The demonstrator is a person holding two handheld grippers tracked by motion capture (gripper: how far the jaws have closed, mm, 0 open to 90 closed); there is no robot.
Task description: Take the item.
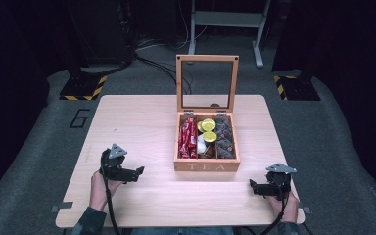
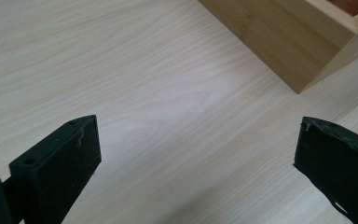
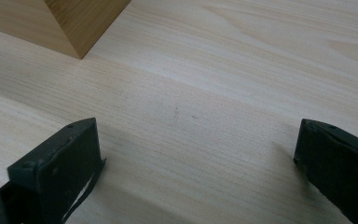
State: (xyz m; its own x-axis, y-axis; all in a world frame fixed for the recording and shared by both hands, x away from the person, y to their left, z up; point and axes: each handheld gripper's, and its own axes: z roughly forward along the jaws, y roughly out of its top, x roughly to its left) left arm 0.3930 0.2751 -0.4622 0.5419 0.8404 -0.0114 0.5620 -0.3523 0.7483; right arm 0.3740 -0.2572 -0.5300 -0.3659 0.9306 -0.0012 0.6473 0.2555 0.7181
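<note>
A wooden tea box (image 1: 206,166) marked TEA stands at the table's middle with its glass lid (image 1: 207,83) raised upright. Inside are red packets (image 1: 187,137) on the left, yellow round items (image 1: 208,128) and a white one in the middle, and dark sachets (image 1: 224,137) on the right. My left gripper (image 1: 138,172) rests low at the front left, open, with bare wood between its jaws; the box corner (image 2: 303,51) lies ahead of it. My right gripper (image 1: 252,186) sits at the front right, open and holding nothing, with the box corner (image 3: 74,28) ahead.
The light wooden table (image 1: 142,122) has bare surface to the left and right of the box. Beyond its far edge are grey floor, cables, black stands with yellow-striped bases (image 1: 83,88) and a white frame (image 1: 225,22).
</note>
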